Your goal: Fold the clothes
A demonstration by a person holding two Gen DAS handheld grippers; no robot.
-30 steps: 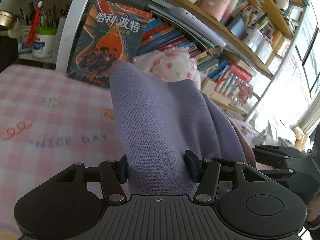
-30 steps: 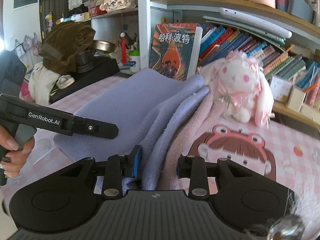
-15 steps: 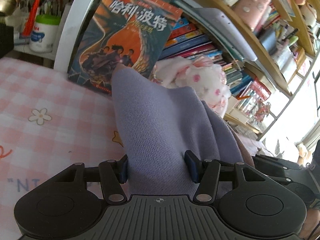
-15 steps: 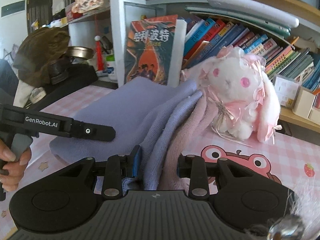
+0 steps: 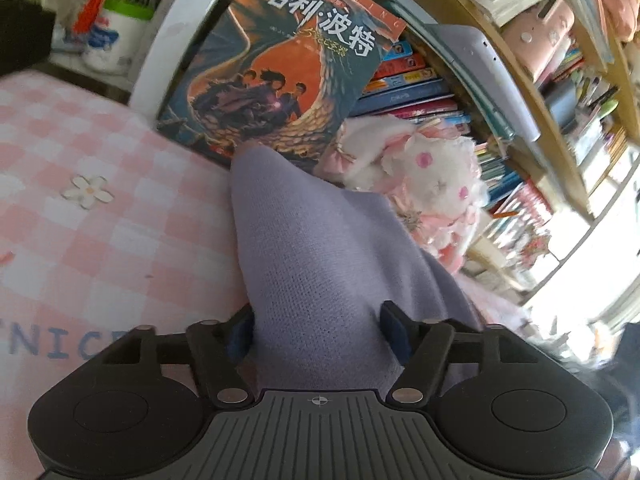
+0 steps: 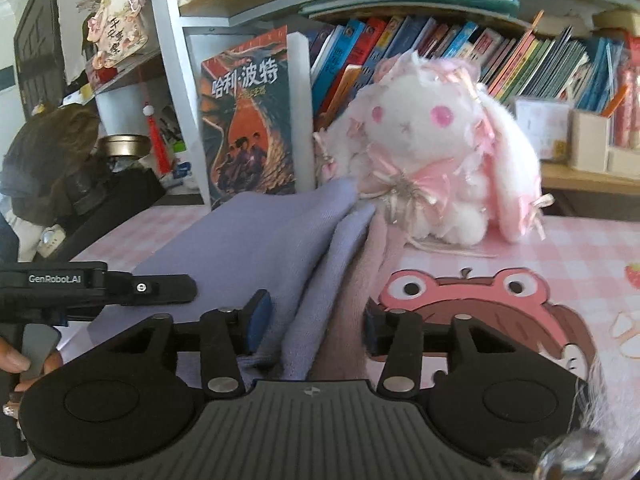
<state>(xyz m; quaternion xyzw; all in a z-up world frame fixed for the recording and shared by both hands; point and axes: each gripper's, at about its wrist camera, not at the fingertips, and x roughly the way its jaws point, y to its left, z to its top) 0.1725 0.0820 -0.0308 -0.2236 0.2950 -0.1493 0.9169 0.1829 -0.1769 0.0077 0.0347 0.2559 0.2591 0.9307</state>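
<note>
A lilac knit garment (image 5: 320,264) with a pale pink inner layer (image 6: 344,320) stretches from both grippers toward the bookshelf. My left gripper (image 5: 318,332) is shut on one thick fold of it, held above the pink checked cloth (image 5: 80,240). My right gripper (image 6: 312,320) is shut on the other bunched edge, lilac and pink layers (image 6: 304,280) together. In the right wrist view the left gripper's body (image 6: 96,288) shows at the left, held by a hand (image 6: 16,360). The garment's far end lies close to the book and the plush rabbit.
A white and pink plush rabbit (image 6: 436,152) sits at the shelf's foot, beside an upright orange and teal book (image 6: 248,120). Rows of books (image 6: 480,52) fill the shelf behind. A dark bag and clutter (image 6: 52,160) stand at the left. A frog print (image 6: 464,300) marks the cloth.
Both grippers have carried the garment forward, toward the book and the plush rabbit, which now look larger and nearer. Both stay shut on the fabric.
</note>
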